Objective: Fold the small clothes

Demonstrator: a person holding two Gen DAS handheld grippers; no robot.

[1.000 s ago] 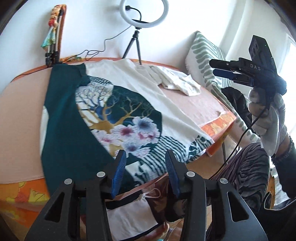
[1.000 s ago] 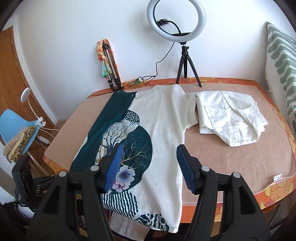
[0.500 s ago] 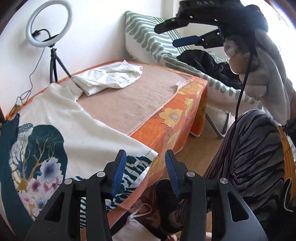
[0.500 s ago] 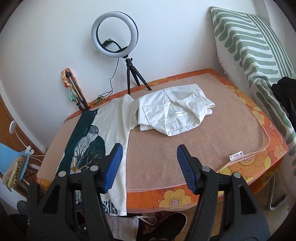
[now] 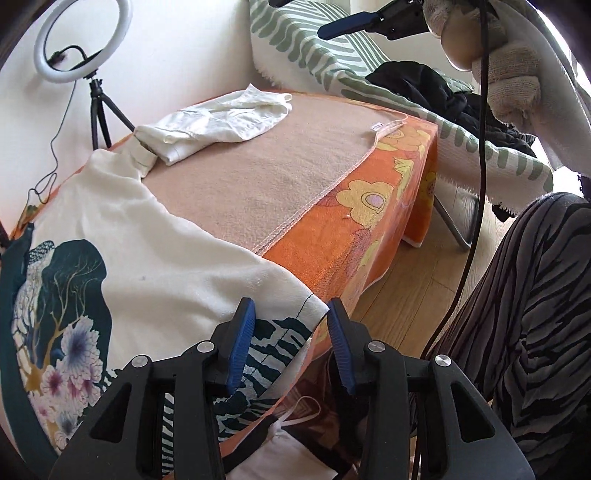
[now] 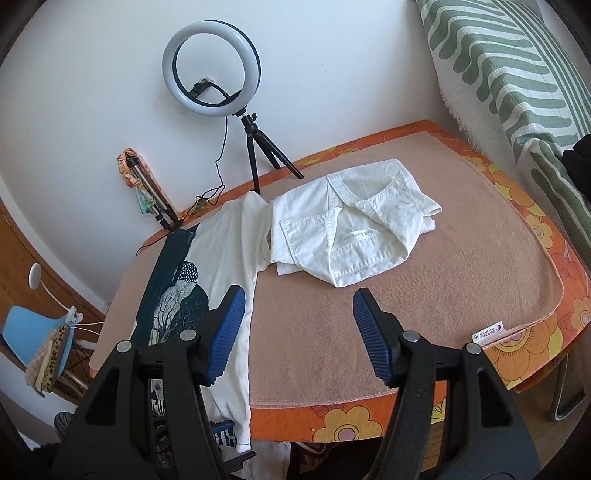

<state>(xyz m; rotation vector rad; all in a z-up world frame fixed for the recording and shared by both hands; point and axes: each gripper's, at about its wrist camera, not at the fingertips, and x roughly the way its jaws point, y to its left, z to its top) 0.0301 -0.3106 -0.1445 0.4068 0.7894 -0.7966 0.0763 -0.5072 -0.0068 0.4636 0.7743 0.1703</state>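
Observation:
A white T-shirt (image 5: 155,258) (image 6: 229,251) with a teal tree and flower print lies flat on the left of the blanket-covered table (image 5: 258,177) (image 6: 461,280). Its striped hem hangs over the front edge. My left gripper (image 5: 290,332) is at the shirt's right hem corner. Its jaws are closing with that corner between them, and the pads stand apart from the cloth. My right gripper (image 6: 297,325) is open over bare blanket, in front of a folded white shirt (image 6: 351,236) (image 5: 218,122), with nothing between its fingers. One of its fingers (image 5: 347,24) shows in the left wrist view, in a gloved hand.
A ring light on a tripod (image 6: 212,70) (image 5: 81,40) stands at the table's back edge, beside a folded stand wrapped in colourful cloth (image 6: 144,184). A green-striped cushion (image 6: 498,55) and a black garment (image 5: 436,96) lie to the right. A person's striped trouser leg (image 5: 535,314) is close by.
Both grippers have swung to the right. The left one came down to the T-shirt's right hem corner and its jaws narrowed. The right one now faces the folded white shirt.

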